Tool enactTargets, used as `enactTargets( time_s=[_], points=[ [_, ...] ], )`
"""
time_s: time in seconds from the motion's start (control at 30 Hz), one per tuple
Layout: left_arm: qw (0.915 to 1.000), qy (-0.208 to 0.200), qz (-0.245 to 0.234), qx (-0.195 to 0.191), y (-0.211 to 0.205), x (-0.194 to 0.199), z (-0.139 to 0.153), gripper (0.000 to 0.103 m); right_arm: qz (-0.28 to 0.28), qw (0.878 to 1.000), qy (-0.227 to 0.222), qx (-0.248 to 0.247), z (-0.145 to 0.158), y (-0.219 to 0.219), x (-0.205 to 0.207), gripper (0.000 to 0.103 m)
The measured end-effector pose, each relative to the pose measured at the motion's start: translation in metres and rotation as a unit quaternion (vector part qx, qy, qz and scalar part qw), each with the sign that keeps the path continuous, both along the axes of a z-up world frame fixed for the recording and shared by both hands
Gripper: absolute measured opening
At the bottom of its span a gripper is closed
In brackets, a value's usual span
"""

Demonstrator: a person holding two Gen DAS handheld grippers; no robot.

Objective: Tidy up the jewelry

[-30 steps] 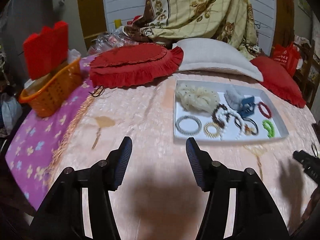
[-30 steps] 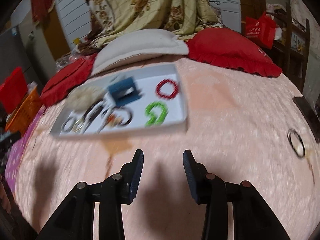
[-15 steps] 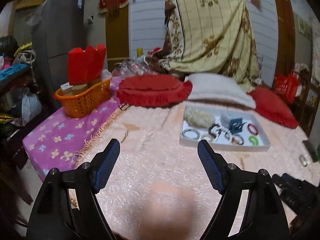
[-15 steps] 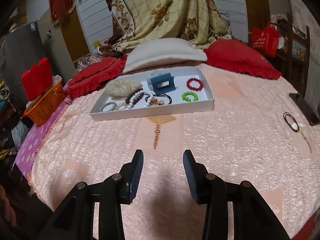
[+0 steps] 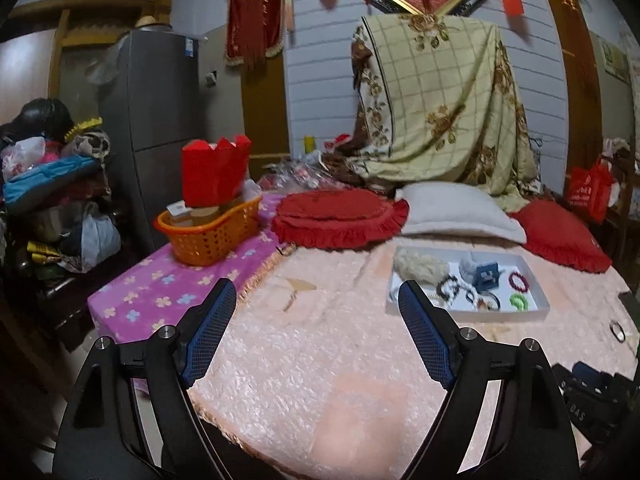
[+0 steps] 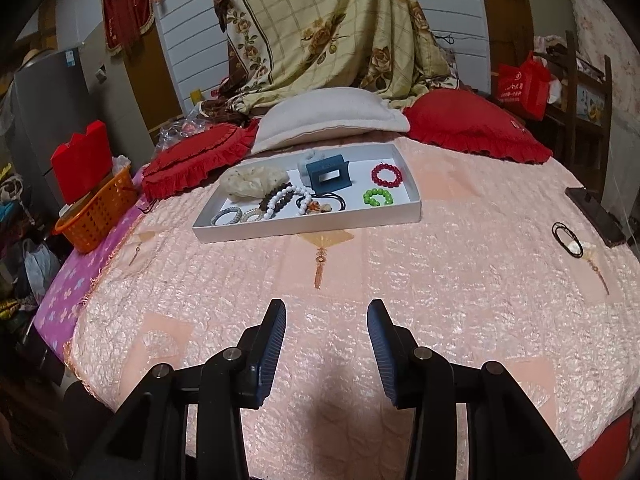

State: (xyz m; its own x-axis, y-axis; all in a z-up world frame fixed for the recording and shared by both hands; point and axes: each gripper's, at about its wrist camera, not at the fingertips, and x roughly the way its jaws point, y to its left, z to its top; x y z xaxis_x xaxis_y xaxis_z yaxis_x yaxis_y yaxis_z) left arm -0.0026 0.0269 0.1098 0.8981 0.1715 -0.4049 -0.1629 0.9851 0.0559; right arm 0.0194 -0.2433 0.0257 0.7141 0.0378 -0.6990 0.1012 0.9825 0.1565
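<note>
I've pulled both claws, left (image 5: 316,332) and right (image 6: 326,338), back empty and spread; the black bracelet (image 6: 567,237) remains outside the tray (image 6: 308,227) near the bed's right edge.

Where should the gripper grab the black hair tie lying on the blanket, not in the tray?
Best guess: pinch the thin black loop of the hair tie from straight above, one finger inside the ring, one outside. It lies flat on the pink blanket, so no side offers an edge. The right gripper, open and empty, seems nearer it.
</note>
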Motion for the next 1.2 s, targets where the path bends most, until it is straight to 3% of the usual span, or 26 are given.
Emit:
enactTargets(
  time_s=[0.13,0.33,0.87,1.2],
  points=[
    [0.9976,0.054,-0.038,-0.020,-0.005,0.013,-0.019,0.084,-0.001,1.000,0.008,-0.006,-0.007,0.000,-0.001,0.041],
    [0.9945,0.093,-0.041,-0.025,-0.011,0.023,-0.037,0.084,-0.001,0.999,0.032,-0.013,-0.019,0.004,0.005,0.041],
    [0.9922,0.105,-0.057,-0.034,-0.027,0.008,-0.042,0.084,0.016,0.998,0.011,-0.058,-0.005,0.024,-0.007,0.041],
    [0.9925,0.107,-0.049,-0.034,-0.028,0.007,-0.045,0.084,0.010,0.998,0.022,-0.052,-0.009,0.021,-0.008,0.042]
  ],
)
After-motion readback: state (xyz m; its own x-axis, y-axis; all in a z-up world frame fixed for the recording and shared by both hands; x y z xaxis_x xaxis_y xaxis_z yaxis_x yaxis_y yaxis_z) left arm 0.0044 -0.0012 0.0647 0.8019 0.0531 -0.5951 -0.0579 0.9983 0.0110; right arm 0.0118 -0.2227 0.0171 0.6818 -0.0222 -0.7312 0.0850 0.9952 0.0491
